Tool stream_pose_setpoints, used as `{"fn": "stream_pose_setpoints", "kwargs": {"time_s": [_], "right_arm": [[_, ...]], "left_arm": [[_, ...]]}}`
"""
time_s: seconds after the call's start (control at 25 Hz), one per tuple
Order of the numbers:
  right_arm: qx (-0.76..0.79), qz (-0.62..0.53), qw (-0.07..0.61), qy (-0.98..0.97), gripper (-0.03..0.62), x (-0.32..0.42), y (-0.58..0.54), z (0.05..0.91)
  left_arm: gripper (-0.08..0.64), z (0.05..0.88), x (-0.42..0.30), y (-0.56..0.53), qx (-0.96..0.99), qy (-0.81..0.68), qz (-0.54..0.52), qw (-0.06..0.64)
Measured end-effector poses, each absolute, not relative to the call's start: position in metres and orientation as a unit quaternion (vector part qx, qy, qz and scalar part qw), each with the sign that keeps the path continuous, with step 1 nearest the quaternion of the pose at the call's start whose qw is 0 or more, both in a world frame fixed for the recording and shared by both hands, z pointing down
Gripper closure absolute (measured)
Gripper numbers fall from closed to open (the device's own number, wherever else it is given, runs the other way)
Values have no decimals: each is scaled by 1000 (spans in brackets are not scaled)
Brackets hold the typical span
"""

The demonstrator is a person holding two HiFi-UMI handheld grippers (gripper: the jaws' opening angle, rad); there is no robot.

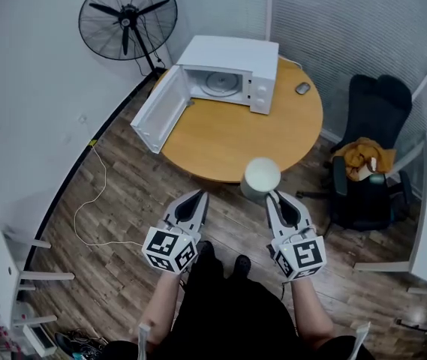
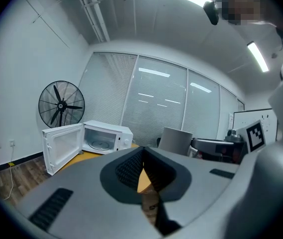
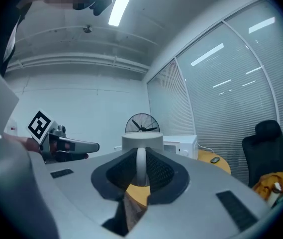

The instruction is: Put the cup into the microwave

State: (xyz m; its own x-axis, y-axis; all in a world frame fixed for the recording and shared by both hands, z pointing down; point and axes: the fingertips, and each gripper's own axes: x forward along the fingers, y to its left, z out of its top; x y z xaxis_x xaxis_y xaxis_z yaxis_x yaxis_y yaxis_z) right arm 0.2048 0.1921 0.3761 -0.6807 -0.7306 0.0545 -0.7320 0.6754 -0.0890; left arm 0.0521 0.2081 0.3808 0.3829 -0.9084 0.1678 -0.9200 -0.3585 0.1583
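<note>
In the head view a pale grey cup point(image 1: 261, 177) hangs just off the near edge of the round wooden table point(image 1: 221, 137), and my right gripper point(image 1: 272, 196) is shut on it. In the right gripper view the cup point(image 3: 142, 141) stands upright, a pale vertical part of it pinched between the jaws of the right gripper point(image 3: 141, 169). The white microwave point(image 1: 232, 70) sits at the table's far side with its door point(image 1: 157, 111) swung wide open and its turntable showing. My left gripper point(image 1: 200, 195) is shut and empty, level with the right one. From the left gripper view, the cup point(image 2: 175, 141) shows to the right of the microwave point(image 2: 106, 136).
A computer mouse point(image 1: 302, 88) lies on the table right of the microwave. A black office chair point(image 1: 371, 163) with an orange cloth point(image 1: 363, 156) stands at the right. A floor fan point(image 1: 127, 17) stands behind the table, and a white cable point(image 1: 93, 201) runs across the wooden floor at the left.
</note>
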Motion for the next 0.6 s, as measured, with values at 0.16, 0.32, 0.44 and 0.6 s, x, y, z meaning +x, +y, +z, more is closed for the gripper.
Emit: {"fn": "stream_pose_setpoints", "kwargs": {"time_s": [0.16,0.32,0.44,0.6], "right_arm": [[394,54,2,-917,535,197,190,372],[396,59,8,-916,535,189,182,374],[399,61,17,-915,535,180,177,377],[403,59,24,-913,535,165,166,376]], "left_arm": [[565,381,48,208,823,-556,26,116],[565,383,41,199,824,-553,25,120],[565,384,33,192,827,-549,23,123],[565,384,19,179,831,-541,22,124]]}}
